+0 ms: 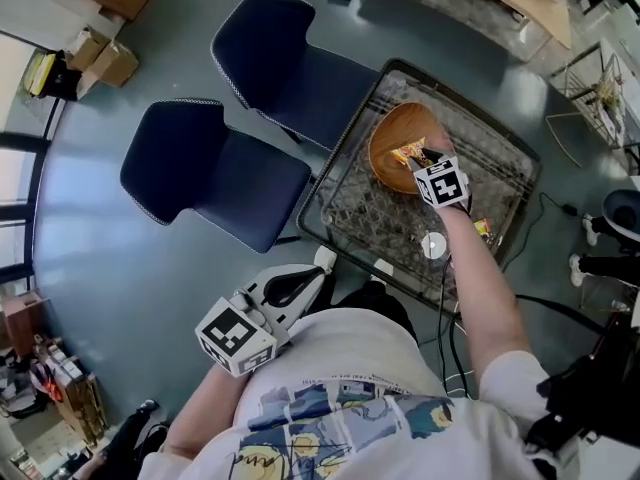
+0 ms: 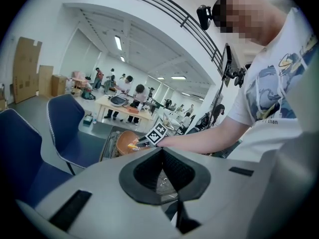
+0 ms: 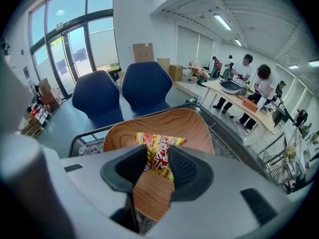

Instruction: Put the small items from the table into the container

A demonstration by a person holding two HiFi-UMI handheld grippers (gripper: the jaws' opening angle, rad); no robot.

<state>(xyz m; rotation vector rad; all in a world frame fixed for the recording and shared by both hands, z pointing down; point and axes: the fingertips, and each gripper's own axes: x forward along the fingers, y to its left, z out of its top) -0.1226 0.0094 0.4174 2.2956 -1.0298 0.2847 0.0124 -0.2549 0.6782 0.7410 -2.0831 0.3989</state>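
The right gripper [image 3: 157, 152] pinches a snack packet [image 3: 160, 163] just over the wooden bowl [image 3: 192, 126] — the drop-off step. Next it likely needs only to part its jaws. The left gripper [image 2: 160, 156] is closed and empty.

Person: white short-sleeved T-shirt [image 1: 350, 408] with a blue and yellow cartoon print. Left tool [image 2: 161, 156] and right tool [image 3: 157, 154]: light grey housings, black ribbed pads, each fitted with a black-and-white marker cube [image 1: 442, 182].
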